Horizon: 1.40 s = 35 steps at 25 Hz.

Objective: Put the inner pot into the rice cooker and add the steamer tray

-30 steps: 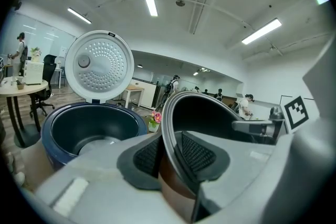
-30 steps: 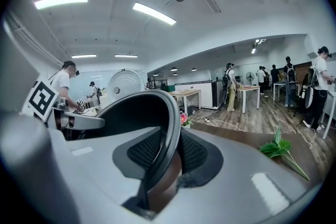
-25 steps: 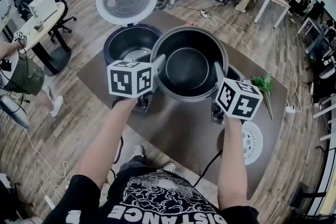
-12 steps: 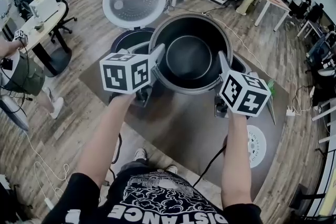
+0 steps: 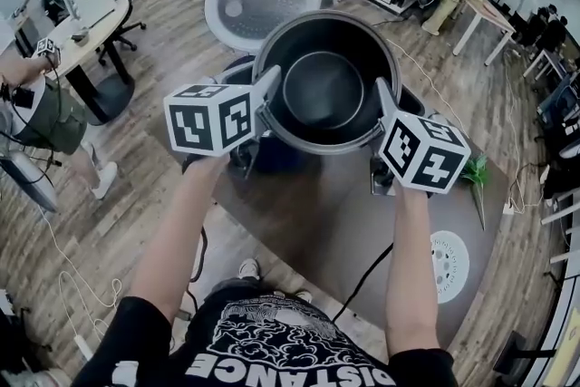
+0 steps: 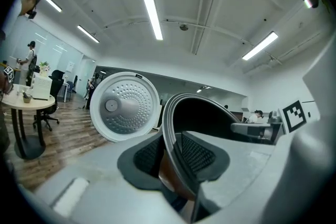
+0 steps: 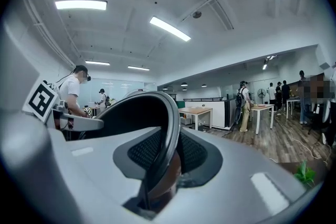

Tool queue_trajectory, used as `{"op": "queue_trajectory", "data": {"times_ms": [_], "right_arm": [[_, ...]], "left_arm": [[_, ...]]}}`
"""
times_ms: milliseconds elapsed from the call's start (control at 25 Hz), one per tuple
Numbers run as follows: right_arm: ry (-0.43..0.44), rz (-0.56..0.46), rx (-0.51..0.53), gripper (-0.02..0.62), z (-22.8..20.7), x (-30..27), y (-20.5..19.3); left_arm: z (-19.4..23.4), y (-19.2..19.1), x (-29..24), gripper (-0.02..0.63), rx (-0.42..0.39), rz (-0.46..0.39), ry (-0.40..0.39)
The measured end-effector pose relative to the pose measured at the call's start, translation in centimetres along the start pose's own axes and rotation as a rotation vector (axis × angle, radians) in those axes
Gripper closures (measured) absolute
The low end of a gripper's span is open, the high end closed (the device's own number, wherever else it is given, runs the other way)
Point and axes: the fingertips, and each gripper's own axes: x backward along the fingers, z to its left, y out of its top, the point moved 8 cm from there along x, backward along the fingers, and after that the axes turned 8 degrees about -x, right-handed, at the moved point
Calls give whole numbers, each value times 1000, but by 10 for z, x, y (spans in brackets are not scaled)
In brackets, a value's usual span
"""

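1. Held the inner pot [image 5: 323, 91] in the air above the brown table [image 5: 317, 222], level and mouth up, overlapping the rice cooker [image 5: 237, 71] in the head view but not seated in it.
2. Looked round and deep: dark metal, smooth matte walls, a flat circular floor and a thin out-turned rim.
3. Gripped the pot's left rim with the left gripper [image 5: 269, 91] — jaws clamped on the thin lip, with black cross-hatched pads [image 6: 198, 153] on either side of the wall.
4. Gripped the opposite rim the same way with the right gripper [image 5: 382, 101], its dark meshed pads [image 7: 147, 150] pressed against both faces of the metal edge.
5. Showed smooth, pale grey moulded plastic on both jaw bodies, scooped out around the pads.
6. Showed only a dark curved sliver of the cooker's body past the pot's left edge.
7. Had the cooker's round lid [image 5: 260, 3] raised upright behind the pot — pale inner face, rings of small dimples and a raised knob off centre.
8. Found the steamer tray [image 5: 450, 266] lying flat toward the table's right end, well apart from the pot: a white disc pierced with small holes.
9. Noted a green leafy sprig [image 5: 476, 172] near the table's right edge, beyond the tray.
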Motion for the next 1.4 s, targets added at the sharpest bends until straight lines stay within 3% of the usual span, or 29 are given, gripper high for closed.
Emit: {"op": "queue_trajectory", "data": {"times_ms": [800,1400], "right_arm": [[96,96,-55,517,53,-88,-27],[49,205,-109,518,51,-134,-71]], "left_arm": [[87,-13,13,491,56,31,110],[122,-49,-20,489,67,169,130]]}}
